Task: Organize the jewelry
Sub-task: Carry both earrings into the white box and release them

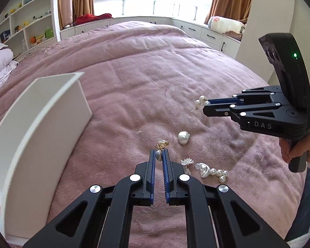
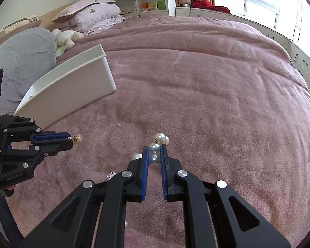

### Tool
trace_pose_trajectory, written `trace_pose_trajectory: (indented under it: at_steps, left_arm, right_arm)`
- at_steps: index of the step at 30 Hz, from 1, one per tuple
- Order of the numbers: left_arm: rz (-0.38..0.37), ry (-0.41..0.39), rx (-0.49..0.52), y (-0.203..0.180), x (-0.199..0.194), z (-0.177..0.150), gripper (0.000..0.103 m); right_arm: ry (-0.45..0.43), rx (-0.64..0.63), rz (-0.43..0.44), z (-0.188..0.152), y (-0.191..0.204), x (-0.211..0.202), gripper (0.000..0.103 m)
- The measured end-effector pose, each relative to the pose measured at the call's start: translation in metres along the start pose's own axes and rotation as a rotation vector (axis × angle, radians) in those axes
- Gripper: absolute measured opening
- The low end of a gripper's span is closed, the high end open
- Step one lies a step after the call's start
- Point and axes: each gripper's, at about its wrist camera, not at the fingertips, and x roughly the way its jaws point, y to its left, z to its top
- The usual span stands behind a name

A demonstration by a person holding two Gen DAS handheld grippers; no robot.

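Note:
My left gripper point(image 1: 159, 153) is shut on a gold and pearl earring point(image 1: 160, 147), held above the pink bedspread; it also shows in the right wrist view point(image 2: 71, 140) with the earring point(image 2: 77, 138) at its tips. My right gripper point(image 2: 155, 152) is shut on a pearl cluster earring point(image 2: 156, 148), which also shows in the left wrist view point(image 1: 201, 101) at that gripper's tips point(image 1: 205, 106). A large pearl piece point(image 1: 183, 137), a silver spiky piece point(image 1: 187, 162) and a pearl drop earring point(image 1: 214, 171) lie on the bedspread. A white box point(image 1: 41, 124) stands at the left.
The white box point(image 2: 72, 86) lies on the pink bedspread point(image 2: 206, 82). Folded quilts and a pillow point(image 2: 93, 14), a plush toy point(image 2: 66, 38) and a grey bundle point(image 2: 24, 57) sit at the bed's head. Shelves and window cabinets point(image 1: 206, 33) lie beyond the bed.

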Motion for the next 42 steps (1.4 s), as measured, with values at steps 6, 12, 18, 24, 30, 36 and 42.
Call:
trace_pose_trajectory:
  at_steps: [6,12,18,24,30,36,42]
  left_arm:
    - [0.053,-0.066,-0.032,0.028,-0.037,0.01,0.012]
    - [0.123,-0.103,-0.151,0.086,-0.074,0.015,0.012]
    - [0.2,-0.113,-0.235,0.142,-0.094,0.014,0.012]
    - [0.261,-0.056,-0.283,0.188,-0.09,0.003,0.012]
    - [0.258,0.002,-0.35,0.21,-0.069,-0.016,0.012]
    - [0.275,0.023,-0.356,0.212,-0.059,-0.027,0.013]
    - [0.278,-0.002,-0.373,0.214,-0.065,-0.03,0.023]
  right_arm:
    - [-0.037,-0.067,0.022,0.03,0.03,-0.01,0.012]
    - [-0.086,-0.118,0.075,0.074,0.072,-0.012,0.012]
    - [-0.111,-0.156,0.135,0.126,0.12,0.004,0.012]
    - [-0.082,-0.189,0.193,0.157,0.165,0.038,0.012]
    - [-0.017,-0.205,0.218,0.158,0.197,0.082,0.012]
    - [0.037,-0.195,0.221,0.147,0.21,0.109,0.013]
    - [0.021,-0.204,0.217,0.146,0.215,0.102,0.019]
